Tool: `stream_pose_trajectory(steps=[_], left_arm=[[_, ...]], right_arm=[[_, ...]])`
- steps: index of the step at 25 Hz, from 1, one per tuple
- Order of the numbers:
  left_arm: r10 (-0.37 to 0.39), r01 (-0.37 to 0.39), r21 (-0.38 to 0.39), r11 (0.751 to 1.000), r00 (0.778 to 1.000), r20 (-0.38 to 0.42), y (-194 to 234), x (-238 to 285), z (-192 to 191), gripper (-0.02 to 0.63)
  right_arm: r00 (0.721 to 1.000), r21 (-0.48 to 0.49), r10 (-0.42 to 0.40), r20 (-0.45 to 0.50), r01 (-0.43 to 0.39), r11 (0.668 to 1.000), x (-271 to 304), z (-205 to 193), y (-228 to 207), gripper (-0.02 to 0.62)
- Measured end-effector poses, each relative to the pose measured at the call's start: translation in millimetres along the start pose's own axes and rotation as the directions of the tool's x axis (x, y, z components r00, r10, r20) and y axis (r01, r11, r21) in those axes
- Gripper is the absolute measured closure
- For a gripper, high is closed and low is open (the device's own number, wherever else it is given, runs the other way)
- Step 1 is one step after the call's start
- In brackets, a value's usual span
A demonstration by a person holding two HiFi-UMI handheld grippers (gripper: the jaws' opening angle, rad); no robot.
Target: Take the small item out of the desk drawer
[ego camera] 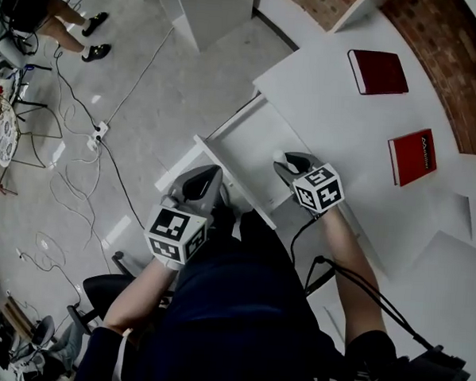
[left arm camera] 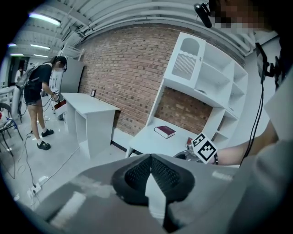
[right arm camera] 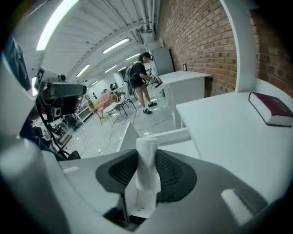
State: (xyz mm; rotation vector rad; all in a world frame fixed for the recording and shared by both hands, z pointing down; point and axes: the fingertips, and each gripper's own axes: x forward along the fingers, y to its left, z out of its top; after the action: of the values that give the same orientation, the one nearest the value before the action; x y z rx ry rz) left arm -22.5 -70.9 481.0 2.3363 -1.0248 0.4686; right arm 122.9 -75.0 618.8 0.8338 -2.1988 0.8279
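A small white cylinder (right arm camera: 147,163) stands upright between the pads of my right gripper (right arm camera: 147,172), which is shut on it. In the head view this gripper (ego camera: 285,161) hovers with the white item (ego camera: 279,156) over the right side of the open white drawer (ego camera: 252,143), at the edge of the white desk (ego camera: 345,128). My left gripper (ego camera: 210,178) sits at the drawer's front panel (ego camera: 223,167). Its jaws meet at the tips in the left gripper view (left arm camera: 150,170), with nothing between them.
Two red books (ego camera: 378,72) (ego camera: 412,157) lie on the desk top. Cables and a power strip (ego camera: 98,130) run over the grey floor on the left. A person (left arm camera: 39,91) stands by another white desk (left arm camera: 89,109). An office chair base (ego camera: 97,291) is below me.
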Motion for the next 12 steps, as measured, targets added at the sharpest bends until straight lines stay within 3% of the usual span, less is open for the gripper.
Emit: stream_pose_trajectory(steps=[6, 12], left_arm=[[-0.006, 0.005, 0.029, 1.000, 0.999, 0.041, -5, 3, 27, 0.603], [0.016, -0.018, 0.035, 0.999, 0.998, 0.066, 4, -2, 39, 0.603]], right_arm=[[0.993, 0.055, -0.088, 0.078, 0.084, 0.995, -35, 25, -34, 0.462], [0.978, 0.100, -0.206, 0.016, 0.204, 0.974, -41, 36, -94, 0.462]])
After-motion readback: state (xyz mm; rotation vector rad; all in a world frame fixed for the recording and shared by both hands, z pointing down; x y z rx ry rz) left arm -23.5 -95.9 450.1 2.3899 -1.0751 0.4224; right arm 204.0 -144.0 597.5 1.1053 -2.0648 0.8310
